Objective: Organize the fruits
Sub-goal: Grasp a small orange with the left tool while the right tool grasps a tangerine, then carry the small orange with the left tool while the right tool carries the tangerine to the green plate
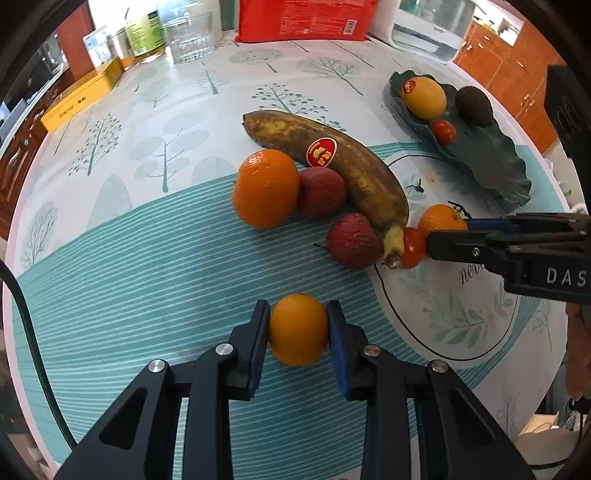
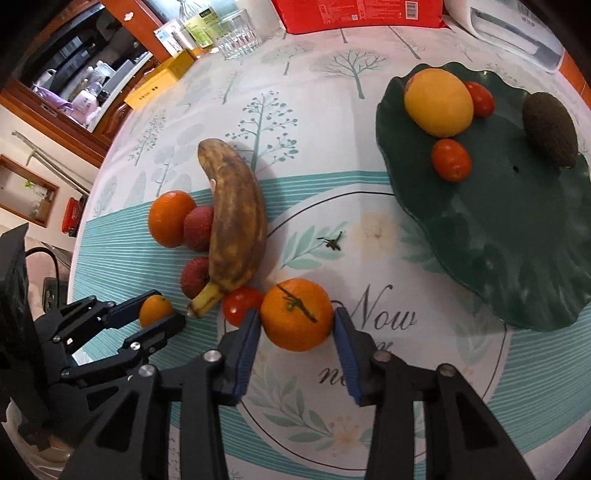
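Observation:
My left gripper (image 1: 298,325) is shut on a small orange (image 1: 297,329) low over the tablecloth; it also shows in the right wrist view (image 2: 157,312). My right gripper (image 2: 296,325) is shut on a stemmed orange (image 2: 296,319), which rests on the table beside a cherry tomato (image 2: 240,304). A brown banana (image 1: 332,162), a large orange (image 1: 265,188) and two lychees (image 1: 320,192) (image 1: 352,240) lie together mid-table. The green leaf plate (image 2: 480,221) at the right holds a yellow fruit (image 2: 438,102), two cherry tomatoes (image 2: 451,159) and an avocado (image 2: 550,129).
At the table's far edge stand a red bag (image 1: 306,18), a drinking glass (image 1: 190,37), a green-labelled bottle (image 1: 144,31) and a yellow box (image 1: 81,96). A clear container (image 1: 428,29) stands at the far right. A cable (image 1: 22,314) hangs at the left.

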The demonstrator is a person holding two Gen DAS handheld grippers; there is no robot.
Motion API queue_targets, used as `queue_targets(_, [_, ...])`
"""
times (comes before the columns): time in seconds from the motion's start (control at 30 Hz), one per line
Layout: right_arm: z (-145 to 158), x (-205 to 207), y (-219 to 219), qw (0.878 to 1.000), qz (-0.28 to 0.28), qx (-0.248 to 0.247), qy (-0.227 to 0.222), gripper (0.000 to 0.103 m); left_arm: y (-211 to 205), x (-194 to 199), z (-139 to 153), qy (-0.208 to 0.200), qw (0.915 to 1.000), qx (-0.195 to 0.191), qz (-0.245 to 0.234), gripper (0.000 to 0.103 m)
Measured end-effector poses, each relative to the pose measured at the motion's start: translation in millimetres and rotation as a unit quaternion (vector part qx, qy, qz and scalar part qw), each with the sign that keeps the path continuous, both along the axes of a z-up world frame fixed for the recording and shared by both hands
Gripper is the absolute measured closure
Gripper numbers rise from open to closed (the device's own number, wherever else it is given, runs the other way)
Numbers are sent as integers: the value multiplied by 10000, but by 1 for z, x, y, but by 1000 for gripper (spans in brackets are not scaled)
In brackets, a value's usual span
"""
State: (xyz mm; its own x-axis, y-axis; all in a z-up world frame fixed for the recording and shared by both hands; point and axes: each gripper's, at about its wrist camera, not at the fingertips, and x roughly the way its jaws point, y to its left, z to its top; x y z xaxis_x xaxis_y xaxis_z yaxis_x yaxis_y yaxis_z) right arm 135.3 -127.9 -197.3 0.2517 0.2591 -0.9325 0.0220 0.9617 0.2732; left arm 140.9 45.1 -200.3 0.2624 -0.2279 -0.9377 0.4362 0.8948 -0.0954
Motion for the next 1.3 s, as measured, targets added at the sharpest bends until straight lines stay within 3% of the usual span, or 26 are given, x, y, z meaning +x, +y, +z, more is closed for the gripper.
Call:
queue_targets(0.23, [8, -7, 0, 9999, 24, -58, -129, 65, 3, 0, 4, 145, 9996, -64, 227, 74])
queue_targets(0.43, [33, -16, -6, 9993, -64, -66, -352, 65, 0, -3, 28, 81, 9993, -187, 324, 74])
queue_targets(0.6, [60, -28, -13, 9980, -198, -10, -596, 65, -16, -7, 72, -256, 9988, -371, 175, 74])
queue_targets(0.87, [129, -48, -40, 9914, -577, -70, -1175, 65, -59, -7, 144, -745, 9951, -626, -155, 74])
queue_targets(1.07, [181, -59, -70, 9836, -910, -208, -1542, 65, -100, -4, 184, -993, 9914, -755, -401, 74])
queue_targets(1.3, [231, -66, -115, 9702, -1336, -354, -1988, 65, -146, -1, 227, -1250, 9837, -1184, -515, 74])
